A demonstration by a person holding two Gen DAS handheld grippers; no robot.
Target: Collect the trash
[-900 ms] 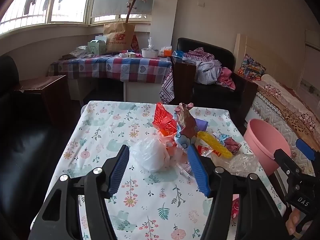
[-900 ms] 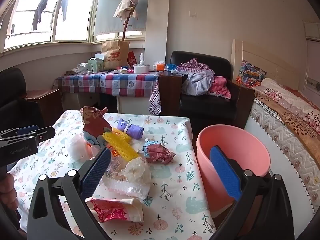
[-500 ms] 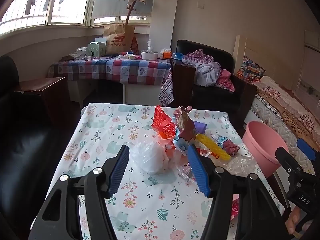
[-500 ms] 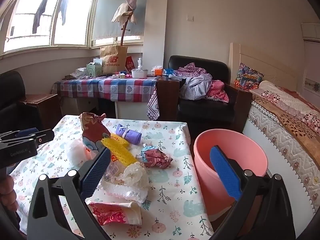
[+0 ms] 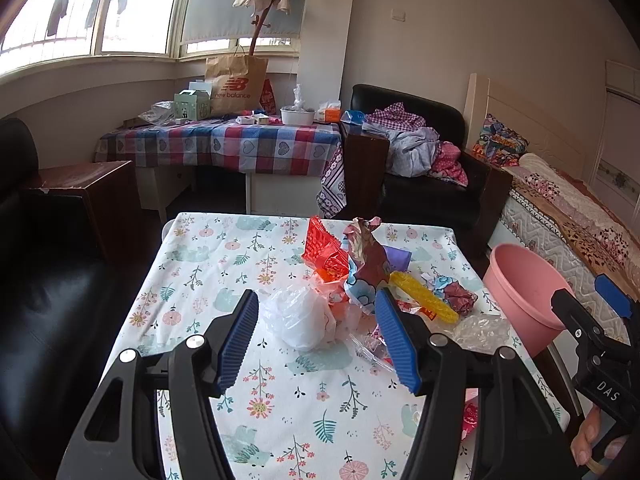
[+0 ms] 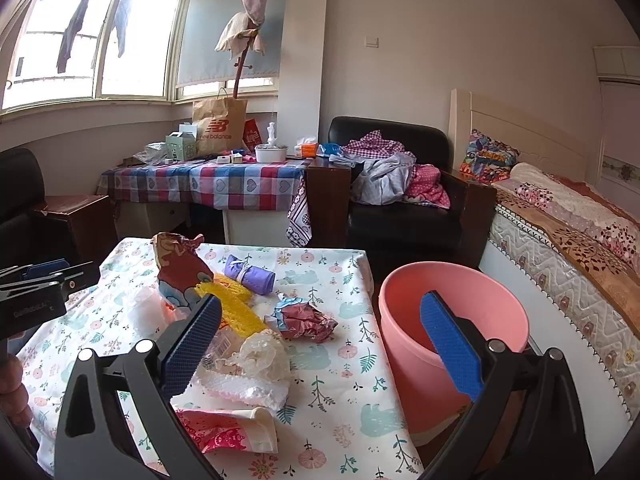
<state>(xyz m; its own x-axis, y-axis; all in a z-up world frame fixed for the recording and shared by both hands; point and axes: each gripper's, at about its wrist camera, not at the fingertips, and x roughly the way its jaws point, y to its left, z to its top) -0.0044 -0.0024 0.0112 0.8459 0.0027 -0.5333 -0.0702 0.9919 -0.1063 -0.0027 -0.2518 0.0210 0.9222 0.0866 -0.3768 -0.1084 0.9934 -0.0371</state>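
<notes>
Since the earlier frame we have backed off slightly. Both tools, left tool (image 5: pixel 316 332) and right tool (image 6: pixel 320 344), are spread, empty. White bag (image 5: pixel 300 318) sits at 12 o'clock on worktop (image 5: pixel 200 264); we centre before closing. Pink bucket (image 6: pixel 452 280) waits at 3 o'clock.

Bright window daylight (fisheye-bent edges)

left gripper (image 5: pixel 316 338) jaws spread wide, level, nothing between them; right gripper (image 6: pixel 320 344) likewise wide apart.
</notes>
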